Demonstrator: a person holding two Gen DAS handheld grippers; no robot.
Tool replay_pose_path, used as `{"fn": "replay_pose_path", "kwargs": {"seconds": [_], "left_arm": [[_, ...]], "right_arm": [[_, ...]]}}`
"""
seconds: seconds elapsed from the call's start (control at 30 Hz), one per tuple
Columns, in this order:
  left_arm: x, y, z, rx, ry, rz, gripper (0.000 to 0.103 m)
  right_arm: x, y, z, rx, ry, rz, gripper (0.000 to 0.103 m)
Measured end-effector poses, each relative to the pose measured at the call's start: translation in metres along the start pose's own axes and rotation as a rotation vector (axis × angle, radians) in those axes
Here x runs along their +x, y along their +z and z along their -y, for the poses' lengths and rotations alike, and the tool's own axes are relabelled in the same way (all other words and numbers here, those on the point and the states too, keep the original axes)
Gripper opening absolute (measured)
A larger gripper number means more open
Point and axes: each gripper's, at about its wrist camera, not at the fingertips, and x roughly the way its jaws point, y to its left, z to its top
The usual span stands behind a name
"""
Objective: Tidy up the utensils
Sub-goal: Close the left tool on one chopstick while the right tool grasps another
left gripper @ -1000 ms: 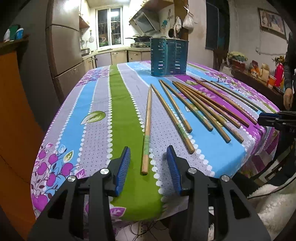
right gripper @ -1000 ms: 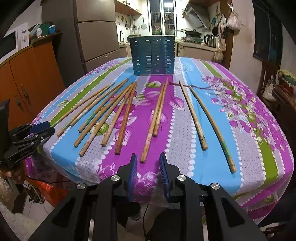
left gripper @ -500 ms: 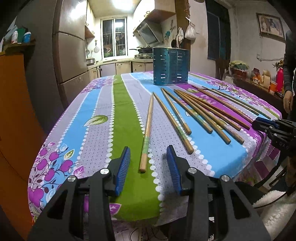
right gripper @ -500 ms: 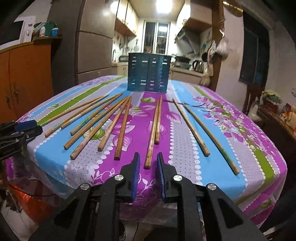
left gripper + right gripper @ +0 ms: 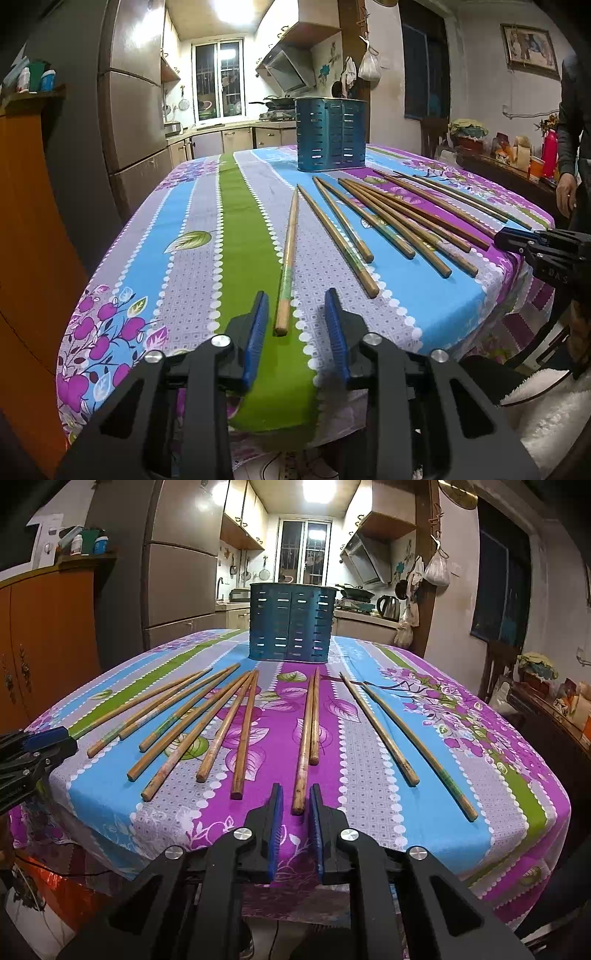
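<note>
Closer now — chopstick (image 5: 287, 262) lengthwise toward holder (image 5: 331, 139)

Both the left gripper (image 5: 295, 306) and right gripper (image 5: 296, 797) have matte black angular frames, silver round screws, and ribbed blue finger pads (image 5: 258, 328).

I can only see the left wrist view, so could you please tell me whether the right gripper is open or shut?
Observer: The right gripper is open a little, with its jaws either side of the near end of one chopstick and a gap showing on both sides.
Operator: Thank you. Does that chopstick lie alone?
Observer: No, a second chopstick lies right against it on its right.
Operator: Is anything on the counter hidden from me?
Observer: Yes, a steel kettle stands there, to the right of the blue holder.
</note>
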Motion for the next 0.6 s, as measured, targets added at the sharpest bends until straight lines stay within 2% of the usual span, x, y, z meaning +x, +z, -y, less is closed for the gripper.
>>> {"fn": "replay_pose_path", "kwargs": {"seconds": [0.07, 0.13, 0.4, 0.6], "left_arm": [[0.0001, -0.0008, -0.0001, 0.002, 0.001, 0.003, 0.025], [0.0004, -0.0012, 0.0004, 0.004, 0.005, 0.006, 0.019], [0.0005, -0.0027, 0.0000, -0.003, 0.003, 0.011, 0.018], [-0.0001, -0.0038, 0.0009, -0.012, 0.014, 0.029, 0.007]], "right_arm": [[0.0001, 0.0000, -0.0020, -0.007, 0.000, 0.000, 0.009], [0.0002, 0.0001, -0.0018, 0.002, 0.005, -0.004, 0.008], [0.0008, -0.0003, -0.0011, 0.024, 0.004, -0.013, 0.009], [0.0005, -0.0010, 0.0008, 0.039, 0.015, -0.009, 0.009]]}}
